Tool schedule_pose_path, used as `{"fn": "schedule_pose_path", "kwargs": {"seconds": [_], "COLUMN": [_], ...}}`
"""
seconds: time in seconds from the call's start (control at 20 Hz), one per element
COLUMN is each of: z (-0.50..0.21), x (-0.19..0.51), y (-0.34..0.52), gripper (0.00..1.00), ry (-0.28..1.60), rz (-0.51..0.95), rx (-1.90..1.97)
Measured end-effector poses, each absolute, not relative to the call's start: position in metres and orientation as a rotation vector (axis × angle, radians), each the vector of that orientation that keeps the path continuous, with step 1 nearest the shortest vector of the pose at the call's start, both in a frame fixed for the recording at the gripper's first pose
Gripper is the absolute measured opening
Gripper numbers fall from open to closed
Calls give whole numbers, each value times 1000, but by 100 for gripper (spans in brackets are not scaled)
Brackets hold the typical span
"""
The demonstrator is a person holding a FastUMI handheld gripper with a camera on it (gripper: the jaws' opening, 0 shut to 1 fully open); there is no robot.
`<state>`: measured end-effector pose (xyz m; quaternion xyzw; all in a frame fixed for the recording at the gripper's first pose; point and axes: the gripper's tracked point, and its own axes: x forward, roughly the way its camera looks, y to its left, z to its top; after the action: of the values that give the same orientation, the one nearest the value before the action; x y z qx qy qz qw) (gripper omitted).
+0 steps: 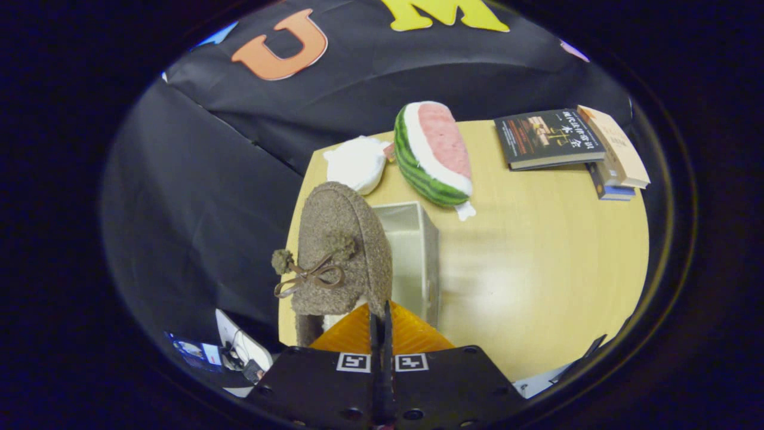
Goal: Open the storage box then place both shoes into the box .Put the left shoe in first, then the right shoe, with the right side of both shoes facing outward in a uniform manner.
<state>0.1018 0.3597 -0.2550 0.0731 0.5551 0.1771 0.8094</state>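
Shoe [343,251], brown and fuzzy, hangs pinched between the gripper's [379,316] closed fingers above the open storage box [412,257] near the desk's [537,269] left edge; lowering it inside likely comes next.

The shoe [340,251] hides the storage box's [412,257] left side and its own heel — grip on it unclear. Clutter left of the shoe — too small to identify.

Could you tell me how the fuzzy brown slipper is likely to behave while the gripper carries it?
The slipper looks like soft, fuzzy fabric, so it is probably light and may sag. The gripper fingers appear closed on its heel rim, so it may swing from that edge. The bow and pom-poms hang loose and could snag on the open storage box.
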Motion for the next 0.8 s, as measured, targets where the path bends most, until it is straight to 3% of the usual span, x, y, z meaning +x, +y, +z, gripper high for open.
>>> {"fn": "schedule_pose_path", "kwargs": {"seconds": [0.45,0.8], "z": [-374,-409], "x": [109,121], "y": [369,372], "gripper": [0,1], "ry": [1281,1288], "rz": [3,-74], "rx": [34,-14]}}
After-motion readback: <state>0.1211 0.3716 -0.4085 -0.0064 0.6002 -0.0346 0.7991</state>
